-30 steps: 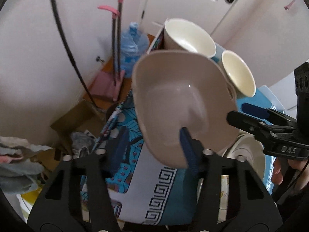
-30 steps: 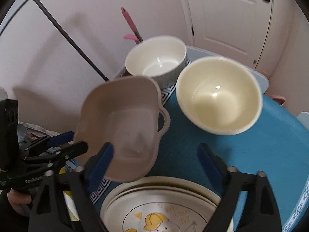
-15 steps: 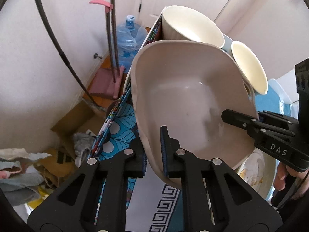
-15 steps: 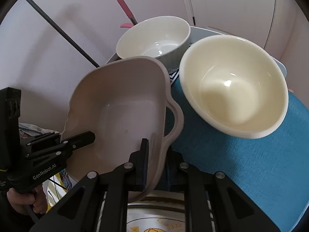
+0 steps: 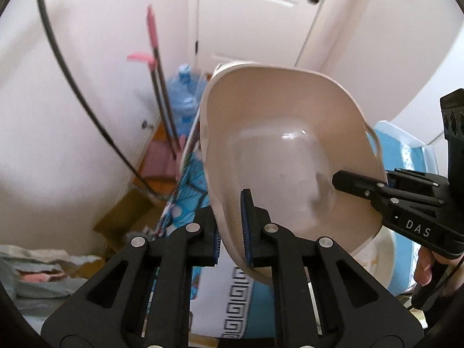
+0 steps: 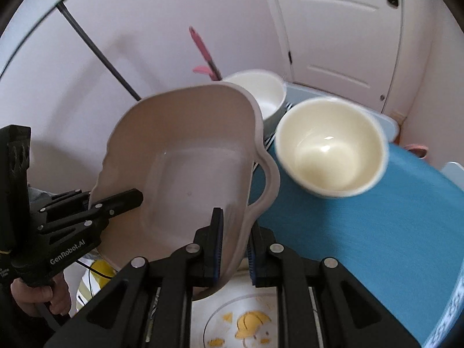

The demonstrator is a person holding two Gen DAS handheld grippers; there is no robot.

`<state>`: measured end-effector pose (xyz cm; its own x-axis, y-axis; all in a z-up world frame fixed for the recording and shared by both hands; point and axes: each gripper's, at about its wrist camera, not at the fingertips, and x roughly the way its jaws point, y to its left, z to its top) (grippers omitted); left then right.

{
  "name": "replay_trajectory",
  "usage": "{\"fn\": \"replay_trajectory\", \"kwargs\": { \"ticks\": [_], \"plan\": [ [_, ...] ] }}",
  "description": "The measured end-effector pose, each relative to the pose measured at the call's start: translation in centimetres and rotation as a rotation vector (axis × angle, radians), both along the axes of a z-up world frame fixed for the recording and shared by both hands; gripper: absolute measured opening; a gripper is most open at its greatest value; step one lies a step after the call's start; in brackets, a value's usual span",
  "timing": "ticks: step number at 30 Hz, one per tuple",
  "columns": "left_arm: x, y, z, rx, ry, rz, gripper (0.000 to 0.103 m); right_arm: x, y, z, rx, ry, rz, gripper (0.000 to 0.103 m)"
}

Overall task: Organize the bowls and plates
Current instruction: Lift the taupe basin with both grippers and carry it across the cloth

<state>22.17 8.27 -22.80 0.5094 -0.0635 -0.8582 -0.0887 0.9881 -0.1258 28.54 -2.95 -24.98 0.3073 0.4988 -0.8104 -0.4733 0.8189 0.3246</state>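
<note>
left wrist view, left to right: heap of grey and pink cloth (image 5: 37,264) on the floor at the lower left; dark curved cable (image 5: 75,87) crossing the white wall; pink-handled mop or broom handles (image 5: 156,87) leaning in the corner; blue water bottle (image 5: 182,92) behind them; white panelled door (image 5: 255,14) beyond.

left tongs (image 5: 230,229): closed on the near rim of the beige handled bowl (image 5: 278,150), one blue pad inside the wall, the other outside. the bowl hangs in the air, tilted, its hollow facing the camera, above the table (image 5: 243,304) with its blue cloth and white greek-key border.

right tongs (image 5: 365,187): enter from the right edge, clamped on the bowl's right rim, just below its loop handle. a hand (image 5: 426,266) shows under them.

right wrist view, left to right: the left tongs (image 6: 116,203) with a hand (image 6: 43,298) beneath, pinching the bowl's far-left rim; the beige handled bowl (image 6: 185,168) mid-frame, raised clear of the table and tipped; the right tongs (image 6: 235,243) gripping its near wall beside the loop handle.

white bowl (image 6: 261,92): upright on the table behind the beige one, partly hidden by it.

cream bowl (image 6: 330,148): upright on the blue cloth, right of the beige bowl, just beside the white bowl.

plate (image 6: 246,322): white with yellow cartoon print, on the table below the held bowl, partly covered by the tongs.
</note>
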Motion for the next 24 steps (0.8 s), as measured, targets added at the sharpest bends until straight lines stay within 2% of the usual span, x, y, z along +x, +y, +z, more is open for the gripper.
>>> {"fn": "replay_trajectory", "kwargs": {
  "ticks": [6, 10, 18, 24],
  "plan": [
    [-1.5, -5.9, 3.6, 0.030, -0.071, -0.076, 0.010, -3.6, -5.2, 3.2, 0.045, -0.069, -0.079, 0.014],
    [-2.4, -11.6, 4.0, 0.026, -0.065, -0.152, 0.010, -7.1, -10.1, 4.3, 0.037, -0.096, -0.133, 0.014],
    [-5.3, -23.1, 2.2, -0.034, -0.041, -0.271, 0.010, -11.7, -22.4, 3.9, 0.009, -0.083, -0.276, 0.014],
    [-6.4, -31.8, -1.4, -0.073, 0.024, -0.354, 0.010, -14.9, -29.9, 2.1, -0.028, -0.040, -0.374, 0.014]
  ]
}}
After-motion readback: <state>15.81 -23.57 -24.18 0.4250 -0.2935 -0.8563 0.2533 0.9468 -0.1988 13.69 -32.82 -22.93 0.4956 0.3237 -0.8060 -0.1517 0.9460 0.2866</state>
